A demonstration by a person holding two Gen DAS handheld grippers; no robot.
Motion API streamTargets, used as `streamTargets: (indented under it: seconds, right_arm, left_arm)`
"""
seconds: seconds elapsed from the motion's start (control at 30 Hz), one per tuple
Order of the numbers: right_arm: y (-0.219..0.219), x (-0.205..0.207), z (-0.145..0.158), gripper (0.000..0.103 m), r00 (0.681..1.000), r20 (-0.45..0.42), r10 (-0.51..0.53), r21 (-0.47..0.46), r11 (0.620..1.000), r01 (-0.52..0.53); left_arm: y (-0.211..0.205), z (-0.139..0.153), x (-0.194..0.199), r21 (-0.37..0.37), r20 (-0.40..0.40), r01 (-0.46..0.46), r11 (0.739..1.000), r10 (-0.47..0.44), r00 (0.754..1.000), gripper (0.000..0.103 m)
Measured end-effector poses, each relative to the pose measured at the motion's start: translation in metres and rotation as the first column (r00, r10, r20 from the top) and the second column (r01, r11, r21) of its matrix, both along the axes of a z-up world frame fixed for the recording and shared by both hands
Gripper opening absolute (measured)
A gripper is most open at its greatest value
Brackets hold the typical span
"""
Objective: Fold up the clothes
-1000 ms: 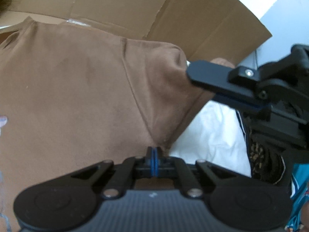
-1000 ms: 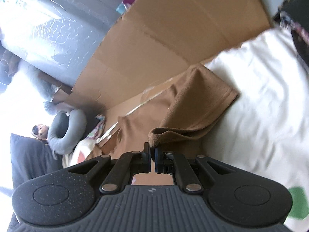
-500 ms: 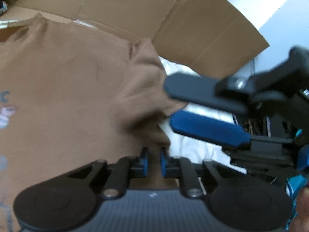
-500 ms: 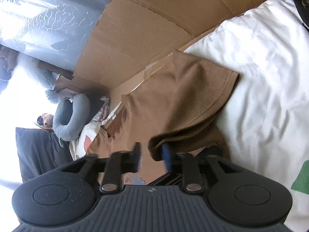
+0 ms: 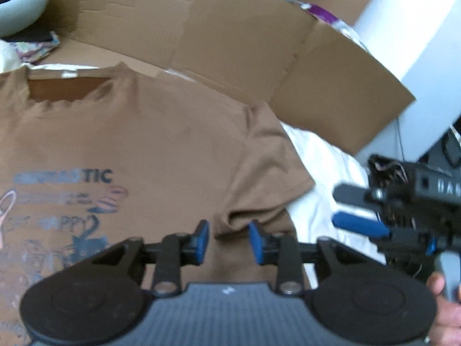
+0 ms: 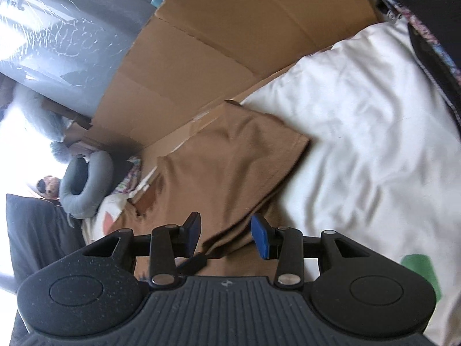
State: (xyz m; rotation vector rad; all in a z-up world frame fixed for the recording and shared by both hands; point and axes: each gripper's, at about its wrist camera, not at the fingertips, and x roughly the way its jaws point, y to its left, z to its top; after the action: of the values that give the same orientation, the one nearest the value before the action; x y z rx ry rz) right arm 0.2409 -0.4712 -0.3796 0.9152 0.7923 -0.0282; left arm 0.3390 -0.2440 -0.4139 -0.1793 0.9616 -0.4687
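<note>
Both claws, left (image 5: 229,238) and right (image 6: 227,235), gape over brown shirt (image 5: 161,155) (cardboard (image 5: 230,43) behind).

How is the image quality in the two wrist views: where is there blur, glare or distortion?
Left wrist view: soft all over, the print on the brown T-shirt smeared, only "TIC" legible; the right gripper is blurred too. Right wrist view: sharper, but the far left edge is blown out white, the plastic wrap glints, and the fisheye bends the cardboard edges.

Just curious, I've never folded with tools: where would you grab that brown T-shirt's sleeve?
Probably at the sleeve hem, coming from the white bedding side: that free edge lies flat and exposed there. The left gripper is open near its underarm wrinkle.
</note>
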Motion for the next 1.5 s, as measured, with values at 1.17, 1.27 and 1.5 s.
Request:
streamTargets:
  seconds: [1.17, 1.27, 1.5]
  right_arm:
    - [0.038, 0.025, -0.039, 0.021, 0.965, -0.219, 0.144, -0.441, 0.868, -0.229]
    - [0.037, 0.024, -0.039, 0.019, 0.966, -0.220, 0.136, -0.443, 0.868, -0.223]
    - [0.034, 0.022, -0.040, 0.019, 0.968, -0.217, 0.126, -0.431, 0.878, -0.211]
  left_arm:
    - [-0.016, -0.006, 0.005, 0.172, 0.130, 0.207, 0.963, -0.230, 0.964, 0.011]
    - [-0.012, -0.001, 0.003, 0.155, 0.133, 0.201, 0.967, -0.222, 0.966, 0.008]
    - [0.001, 0.009, -0.003, 0.090, 0.104, 0.132, 0.987, -0.141, 0.985, 0.007]
